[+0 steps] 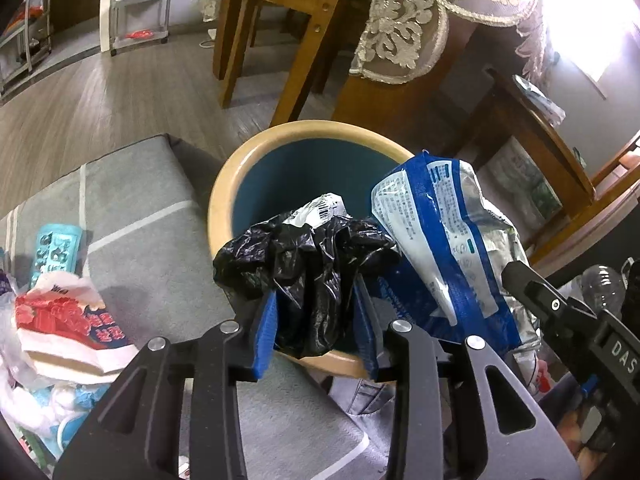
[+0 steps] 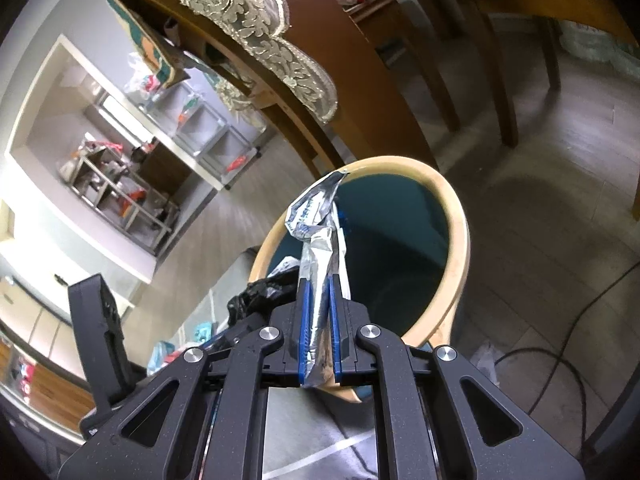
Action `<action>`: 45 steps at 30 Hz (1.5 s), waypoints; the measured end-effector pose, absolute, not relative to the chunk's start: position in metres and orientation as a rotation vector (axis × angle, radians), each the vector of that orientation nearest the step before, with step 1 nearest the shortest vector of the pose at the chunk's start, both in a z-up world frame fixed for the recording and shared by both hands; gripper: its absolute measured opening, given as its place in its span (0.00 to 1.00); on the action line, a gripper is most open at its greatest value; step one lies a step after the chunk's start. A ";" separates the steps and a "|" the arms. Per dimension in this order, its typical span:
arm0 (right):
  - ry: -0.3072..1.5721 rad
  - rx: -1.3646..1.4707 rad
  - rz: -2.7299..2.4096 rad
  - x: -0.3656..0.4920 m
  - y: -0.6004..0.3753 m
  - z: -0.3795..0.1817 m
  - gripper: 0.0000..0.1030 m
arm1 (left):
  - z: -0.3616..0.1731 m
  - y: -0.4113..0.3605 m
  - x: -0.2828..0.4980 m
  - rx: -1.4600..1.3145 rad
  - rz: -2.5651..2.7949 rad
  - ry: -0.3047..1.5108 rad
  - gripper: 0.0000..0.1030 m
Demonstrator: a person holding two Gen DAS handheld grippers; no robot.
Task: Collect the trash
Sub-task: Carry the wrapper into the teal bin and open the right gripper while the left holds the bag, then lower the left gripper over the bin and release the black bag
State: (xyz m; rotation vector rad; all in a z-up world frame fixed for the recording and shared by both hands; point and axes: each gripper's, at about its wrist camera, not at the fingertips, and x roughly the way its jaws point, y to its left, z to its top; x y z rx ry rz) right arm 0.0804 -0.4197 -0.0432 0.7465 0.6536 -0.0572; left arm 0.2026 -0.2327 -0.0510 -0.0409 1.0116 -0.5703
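Both hands hang over the bin (image 1: 224,184) now. The left gripper (image 1: 316,316) pinches a crumpled black bag (image 1: 308,256) above the near rim; the right gripper (image 2: 318,308) clamps a blue-and-silver wrapper (image 2: 316,216) alongside. The drop-off step: both need letting go over the opening.

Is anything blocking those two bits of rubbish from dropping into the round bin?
Nothing visible does. The black plastic bag in the left gripper and the blue and silver wrapper in the right gripper both hang over the bin, whose mouth is open. Its dark inside looks mostly empty.
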 end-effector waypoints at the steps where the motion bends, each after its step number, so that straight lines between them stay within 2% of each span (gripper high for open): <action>1: 0.655 0.747 -0.057 0.080 -0.420 -0.043 0.10 | -0.050 -0.231 0.203 -0.045 -0.571 1.012 0.32; 7: 0.651 0.766 -0.067 0.082 -0.422 -0.044 0.11 | -0.038 -0.218 0.196 -0.054 -0.572 0.985 0.38; 13: 0.642 0.796 -0.077 0.081 -0.425 -0.047 0.14 | -0.020 -0.198 0.186 -0.065 -0.573 0.952 0.40; 17: 0.638 0.811 -0.046 0.084 -0.420 -0.047 0.26 | -0.007 -0.183 0.177 -0.067 -0.572 0.923 0.40; 27: 0.660 0.719 0.063 0.091 -0.391 -0.037 0.31 | 0.015 -0.136 0.156 -0.071 -0.519 0.864 0.48; 31: 0.672 0.679 0.079 0.092 -0.382 -0.035 0.32 | 0.014 -0.112 0.148 -0.080 -0.478 0.858 0.54; 34: 0.684 0.650 0.095 0.093 -0.373 -0.033 0.36 | 0.010 -0.093 0.143 -0.094 -0.440 0.862 0.57; 39: 0.704 0.561 0.129 0.094 -0.351 -0.029 0.49 | 0.001 -0.063 0.136 -0.125 -0.378 0.871 0.62; 45: 0.730 0.461 0.179 0.095 -0.326 -0.030 0.57 | -0.012 -0.037 0.125 -0.133 -0.315 0.879 0.68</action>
